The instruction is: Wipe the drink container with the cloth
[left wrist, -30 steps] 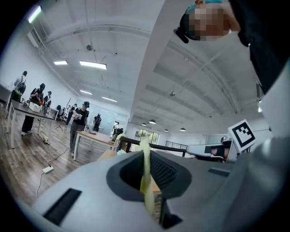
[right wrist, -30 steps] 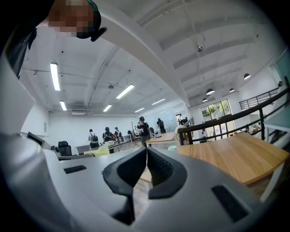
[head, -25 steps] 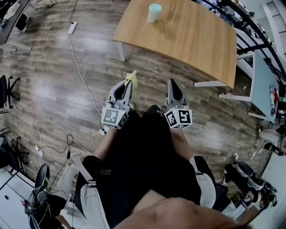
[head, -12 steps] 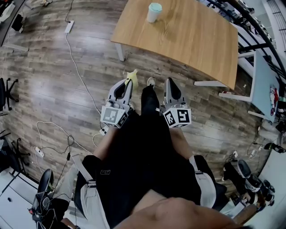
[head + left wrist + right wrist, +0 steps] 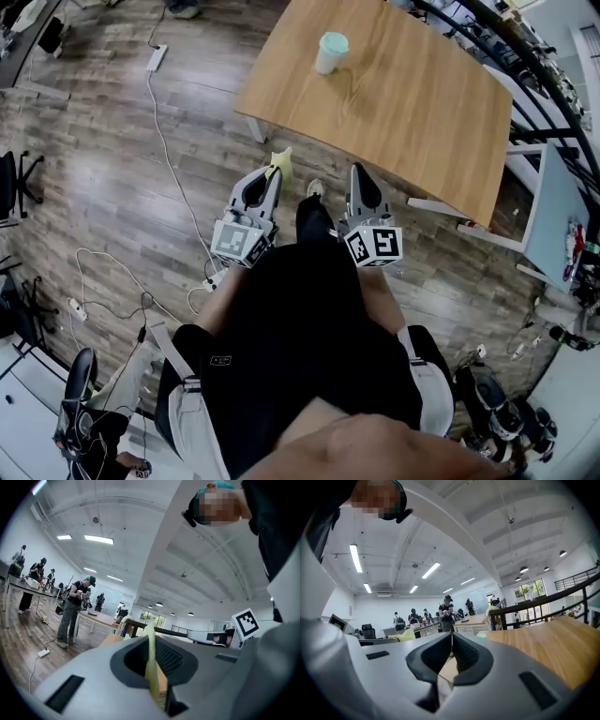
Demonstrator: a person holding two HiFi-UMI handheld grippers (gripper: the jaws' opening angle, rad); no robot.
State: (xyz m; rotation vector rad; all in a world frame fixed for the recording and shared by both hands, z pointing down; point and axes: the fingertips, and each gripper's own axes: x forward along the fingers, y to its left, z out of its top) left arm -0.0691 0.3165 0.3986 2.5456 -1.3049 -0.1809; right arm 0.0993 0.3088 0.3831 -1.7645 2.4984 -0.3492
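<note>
I have the left gripper (image 5: pixel 272 174) clenched on the cloth (image 5: pixel 279 160). In the left gripper view the pale yellow cloth (image 5: pixel 151 660) stands edge-on as a thin upright strip pinched between the two jaws. Its long axis runs along the jaws, and a tuft of it pokes out past the tips toward the worktop (image 5: pixel 422 112). The right gripper (image 5: pixel 357 172) is clenched on nothing: in the right gripper view its jaws meet in a closed seam with only air between them (image 5: pixel 451 638).

Both grippers sit side by side, close in front of my body and over the wood plank floor (image 5: pixel 112 178). They are short of the worktop's near edge and point toward it.

The drink container (image 5: pixel 329 52) is a white cup with a teal lid, standing upright with the lid on top and its long axis vertical. It stands toward the left end of the wooden worktop, set back from the near edge. It is well apart from both grippers, ahead of them and roughly in line with the gap between them; neither gripper nor the cloth touches it.

In the right gripper view the worktop (image 5: pixel 543 644) fills the right side. A small pale-green patch just right of the jaw tips may be the cup's lid, though I can't be sure at that size. A white power strip (image 5: pixel 155 58) and its cable lie on the floor to the left of the worktop.
</note>
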